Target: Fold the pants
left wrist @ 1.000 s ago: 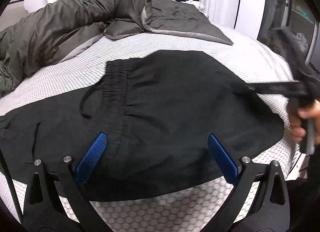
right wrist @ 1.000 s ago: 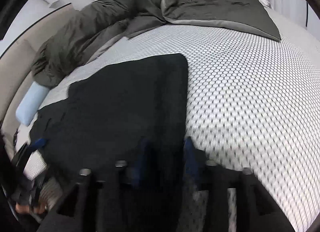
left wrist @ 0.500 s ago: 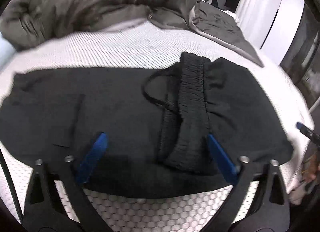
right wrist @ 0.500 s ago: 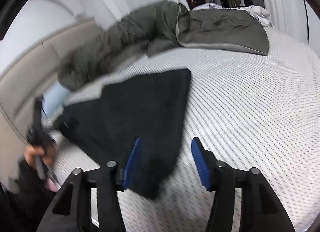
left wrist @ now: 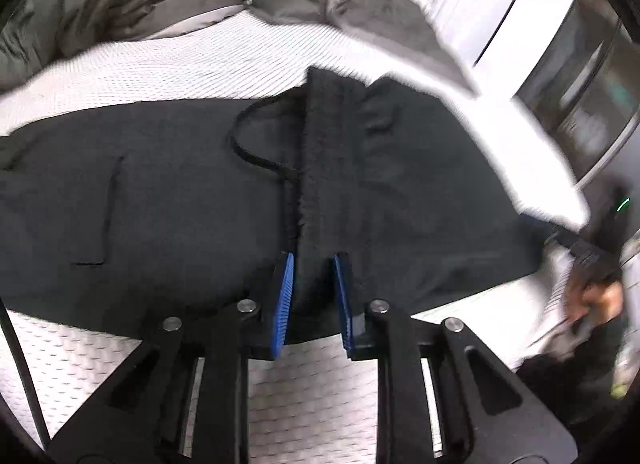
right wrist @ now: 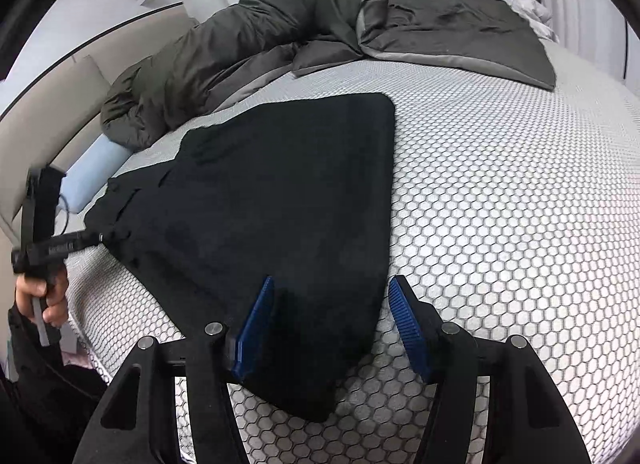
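Lying flat across the middle of both frames, the black pants spread over the white mattress. At lower centre of the left view, the left gripper is nearly closed, its blue pads pinching the waistband at the near edge, a drawstring looping just left of it. At lower centre of the right view, the right gripper stands wide, straddling the pants' near corner without gripping. A grey duvet is bunched along the top.
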`<state>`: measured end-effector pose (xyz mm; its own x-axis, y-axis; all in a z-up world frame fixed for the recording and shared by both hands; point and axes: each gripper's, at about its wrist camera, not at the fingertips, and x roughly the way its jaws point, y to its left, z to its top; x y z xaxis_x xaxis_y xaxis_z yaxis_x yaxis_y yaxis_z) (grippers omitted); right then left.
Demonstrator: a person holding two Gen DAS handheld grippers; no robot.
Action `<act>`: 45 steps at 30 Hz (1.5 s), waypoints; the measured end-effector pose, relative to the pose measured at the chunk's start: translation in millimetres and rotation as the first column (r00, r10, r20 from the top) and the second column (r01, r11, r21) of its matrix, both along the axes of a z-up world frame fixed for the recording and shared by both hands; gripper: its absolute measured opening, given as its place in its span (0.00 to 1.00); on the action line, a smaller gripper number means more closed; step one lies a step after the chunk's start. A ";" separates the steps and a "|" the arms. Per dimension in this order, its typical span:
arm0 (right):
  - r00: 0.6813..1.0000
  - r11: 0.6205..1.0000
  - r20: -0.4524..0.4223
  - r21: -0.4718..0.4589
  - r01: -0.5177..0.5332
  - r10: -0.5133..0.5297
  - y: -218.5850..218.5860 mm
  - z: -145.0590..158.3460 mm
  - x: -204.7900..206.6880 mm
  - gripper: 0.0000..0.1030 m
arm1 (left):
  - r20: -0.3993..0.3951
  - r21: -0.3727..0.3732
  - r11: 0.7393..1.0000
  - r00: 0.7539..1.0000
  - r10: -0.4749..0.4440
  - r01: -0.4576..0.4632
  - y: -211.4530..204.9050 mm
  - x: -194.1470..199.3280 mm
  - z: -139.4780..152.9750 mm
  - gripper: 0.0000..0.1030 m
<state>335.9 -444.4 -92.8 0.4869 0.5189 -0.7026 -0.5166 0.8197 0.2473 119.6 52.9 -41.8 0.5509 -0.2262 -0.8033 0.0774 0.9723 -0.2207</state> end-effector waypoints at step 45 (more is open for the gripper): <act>0.989 0.904 0.146 -0.424 0.063 0.000 76.6 -9.8 24.5 0.65 | 0.022 0.134 0.983 0.991 -0.130 0.126 -57.8 90.3 -9.9 0.90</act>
